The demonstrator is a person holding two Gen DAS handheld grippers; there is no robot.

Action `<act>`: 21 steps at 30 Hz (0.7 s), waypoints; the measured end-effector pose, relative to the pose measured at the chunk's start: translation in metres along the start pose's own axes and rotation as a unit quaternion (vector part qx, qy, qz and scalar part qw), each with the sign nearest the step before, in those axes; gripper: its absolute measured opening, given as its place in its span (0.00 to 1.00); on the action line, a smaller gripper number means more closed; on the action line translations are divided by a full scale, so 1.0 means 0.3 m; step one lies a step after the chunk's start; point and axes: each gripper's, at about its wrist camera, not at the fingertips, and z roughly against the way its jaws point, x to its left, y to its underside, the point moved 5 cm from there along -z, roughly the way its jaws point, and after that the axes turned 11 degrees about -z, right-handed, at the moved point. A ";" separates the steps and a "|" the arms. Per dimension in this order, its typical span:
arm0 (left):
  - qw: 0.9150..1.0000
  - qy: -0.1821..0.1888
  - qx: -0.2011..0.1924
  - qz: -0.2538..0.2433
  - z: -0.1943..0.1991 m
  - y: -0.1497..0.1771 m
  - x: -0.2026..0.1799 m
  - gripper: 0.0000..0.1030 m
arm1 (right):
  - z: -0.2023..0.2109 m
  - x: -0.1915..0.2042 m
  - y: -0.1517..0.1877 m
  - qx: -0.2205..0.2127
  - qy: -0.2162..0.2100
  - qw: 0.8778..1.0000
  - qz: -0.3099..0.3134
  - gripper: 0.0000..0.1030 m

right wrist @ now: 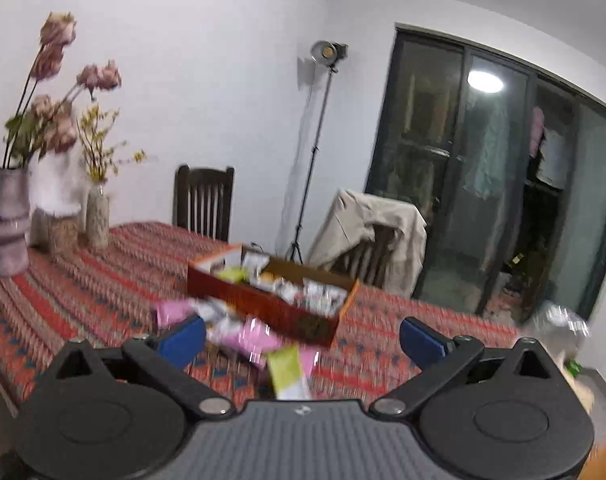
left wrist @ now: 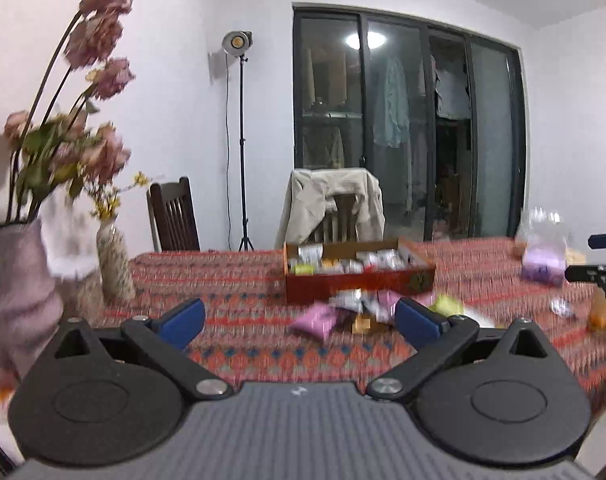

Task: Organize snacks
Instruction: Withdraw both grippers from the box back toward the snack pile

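A red cardboard box [left wrist: 359,286] [right wrist: 263,304] stands on the patterned tablecloth [left wrist: 239,280] [right wrist: 103,276] and holds several small snack packets. Loose packets lie in a blurred heap in front of it: a pink one [left wrist: 317,322], a yellow-green one [left wrist: 447,305] [right wrist: 287,368] and pink ones [right wrist: 251,338]. My left gripper [left wrist: 299,318] hovers over the near table with its blue pads wide apart and nothing between them. My right gripper [right wrist: 303,338] is open too, above the loose packets and touching none. The right gripper's tip [left wrist: 599,272] shows at the far right of the left wrist view.
Vases with dried pink flowers [left wrist: 19,280] [right wrist: 9,220] and a slim speckled vase [left wrist: 113,264] [right wrist: 98,220] stand on the table's left. A clear bag with purple contents [left wrist: 543,256] lies at right. Two chairs [left wrist: 175,216] [right wrist: 203,202], one draped with a beige jacket [left wrist: 335,204] [right wrist: 371,224], stand behind.
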 end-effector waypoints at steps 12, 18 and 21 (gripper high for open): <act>0.997 -0.020 0.070 0.028 0.001 0.351 -0.057 1.00 | -0.009 0.072 0.487 0.067 -0.004 0.991 -0.113 1.00; 0.995 -0.016 0.091 0.036 -0.047 0.381 -0.051 1.00 | -0.057 0.107 0.541 0.088 -0.017 0.990 -0.111 1.00; 0.994 -0.018 0.100 0.037 -0.076 0.383 -0.040 1.00 | -0.071 0.101 0.535 0.086 -0.014 0.990 -0.113 1.00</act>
